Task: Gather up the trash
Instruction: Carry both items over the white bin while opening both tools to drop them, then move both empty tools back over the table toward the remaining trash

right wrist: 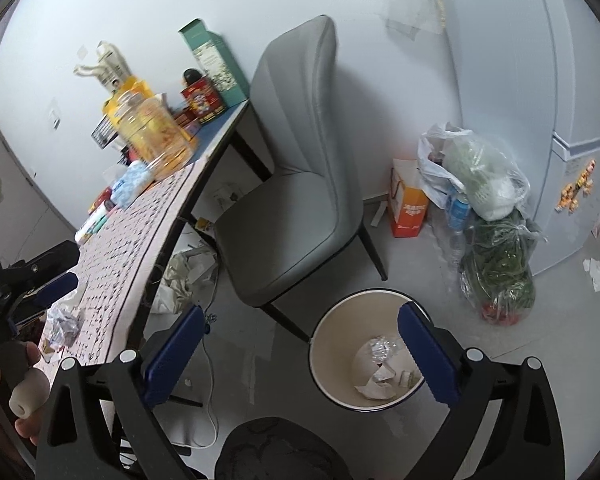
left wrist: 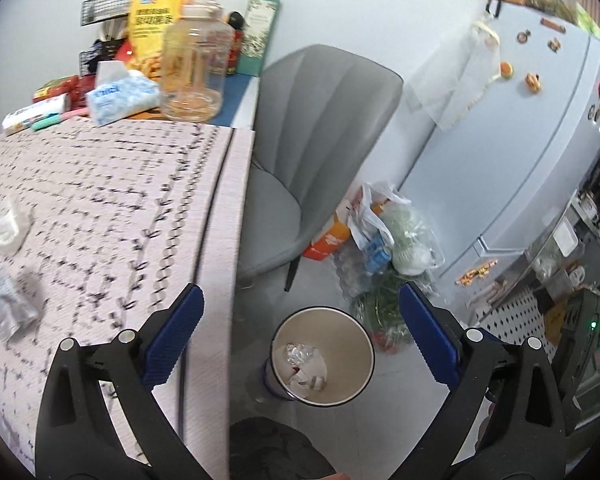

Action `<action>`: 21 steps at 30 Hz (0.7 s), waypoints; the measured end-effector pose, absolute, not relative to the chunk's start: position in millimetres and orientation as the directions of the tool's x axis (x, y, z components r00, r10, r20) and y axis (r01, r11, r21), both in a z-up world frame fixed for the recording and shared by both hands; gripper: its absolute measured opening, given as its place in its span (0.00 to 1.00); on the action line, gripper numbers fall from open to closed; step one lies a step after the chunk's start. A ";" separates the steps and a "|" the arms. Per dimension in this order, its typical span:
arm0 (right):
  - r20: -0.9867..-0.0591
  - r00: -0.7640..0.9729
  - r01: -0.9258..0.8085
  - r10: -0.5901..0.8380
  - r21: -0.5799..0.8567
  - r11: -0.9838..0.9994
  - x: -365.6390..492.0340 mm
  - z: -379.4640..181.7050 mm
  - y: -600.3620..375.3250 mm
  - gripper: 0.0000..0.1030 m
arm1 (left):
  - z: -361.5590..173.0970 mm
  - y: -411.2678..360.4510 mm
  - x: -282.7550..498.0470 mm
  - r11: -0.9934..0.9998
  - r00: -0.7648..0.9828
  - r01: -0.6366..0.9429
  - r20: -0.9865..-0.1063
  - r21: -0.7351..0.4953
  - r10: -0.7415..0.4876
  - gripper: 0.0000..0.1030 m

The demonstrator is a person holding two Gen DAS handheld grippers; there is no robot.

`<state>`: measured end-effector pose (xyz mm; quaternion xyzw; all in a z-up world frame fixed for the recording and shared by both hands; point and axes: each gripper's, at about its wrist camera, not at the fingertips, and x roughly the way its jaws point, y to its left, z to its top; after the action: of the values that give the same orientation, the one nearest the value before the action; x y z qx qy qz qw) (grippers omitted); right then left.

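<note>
I have both jaws spread wide, left gripper (left wrist: 300, 336) and right gripper (right wrist: 300, 344) empty. Crumpled paper (left wrist: 304, 372) lies in the bin (left wrist: 364, 344) on the floor; more scraps (left wrist: 4, 224) sit on the table (left wrist: 120, 200) at left.

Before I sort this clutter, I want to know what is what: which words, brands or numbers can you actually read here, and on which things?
None reads with certainty.
Blue and white soft tissue pack: short blue brand word, too blurred.
Yellow snack bag: dark Chinese characters, too blurred.
Orange and white carton on the floor: white characters, too small.
Red round tin: colourful print, unreadable.
Tall green box: pale label, too small.
</note>
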<state>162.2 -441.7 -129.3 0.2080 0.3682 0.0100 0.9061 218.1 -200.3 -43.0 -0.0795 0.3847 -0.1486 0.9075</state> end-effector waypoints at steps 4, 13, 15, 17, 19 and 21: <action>-0.659 0.728 0.097 0.186 0.368 0.925 164.2 -117.8 -415.9 0.92 | -36.6 -170.5 205.8 0.951 0.694 0.164 -0.654 -0.263 -0.301 0.94; -0.651 0.723 -0.004 0.233 0.332 0.943 165.4 -95.2 -349.9 0.92 | -22.2 -99.7 173.4 0.951 0.748 0.080 -0.613 -0.298 -0.255 0.94; -0.649 0.721 -0.026 0.243 0.325 0.945 165.0 -90.7 -336.6 0.92 | -21.1 -85.8 166.4 0.950 0.757 0.060 -0.606 -0.308 -0.244 0.94; -0.646 0.720 -0.048 0.253 0.317 0.947 163.3 -86.4 -324.3 0.92 | -21.2 -73.7 159.5 0.947 0.763 0.045 -0.601 -0.317 -0.237 0.94; -0.645 0.718 -0.071 0.263 0.308 0.949 161.6 -82.6 -311.7 0.92 | -21.7 -61.8 150.0 0.946 0.769 0.031 -0.596 -0.323 -0.229 0.94; -0.645 0.714 -0.090 0.273 0.301 0.949 160.1 -80.3 -298.9 0.92 | -22.8 -49.6 141.1 0.945 0.774 0.017 -0.594 -0.327 -0.219 0.94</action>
<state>160.1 -298.9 -80.3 0.1249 0.3653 0.0990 0.9172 141.1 -49.6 -22.8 -0.1533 0.3298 -0.0634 0.9294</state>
